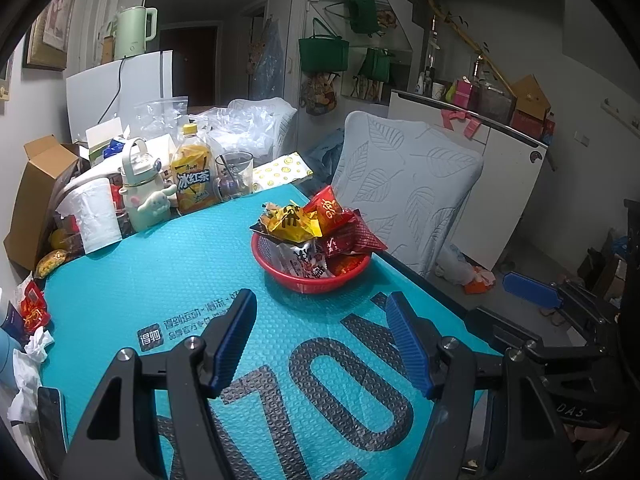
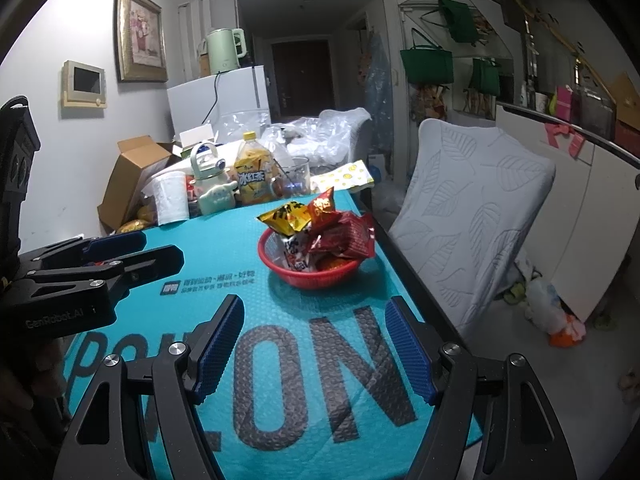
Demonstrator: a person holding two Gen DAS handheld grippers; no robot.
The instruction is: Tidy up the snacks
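Lived-in home: fridge (image 2: 218, 96), framed picture (image 2: 141, 33).

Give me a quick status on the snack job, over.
Left tool open, empty. Right tool open, empty. Red basket piled with snack packets on the teal mat. Loose red packets at the mat's left edge. Path to basket clear.

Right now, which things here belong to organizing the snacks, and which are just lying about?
Belong to the job:
- red basket
- snack packets piled in it
- loose red snack packet

Just lying about:
- iced tea bottle
- paper roll
- glass mug
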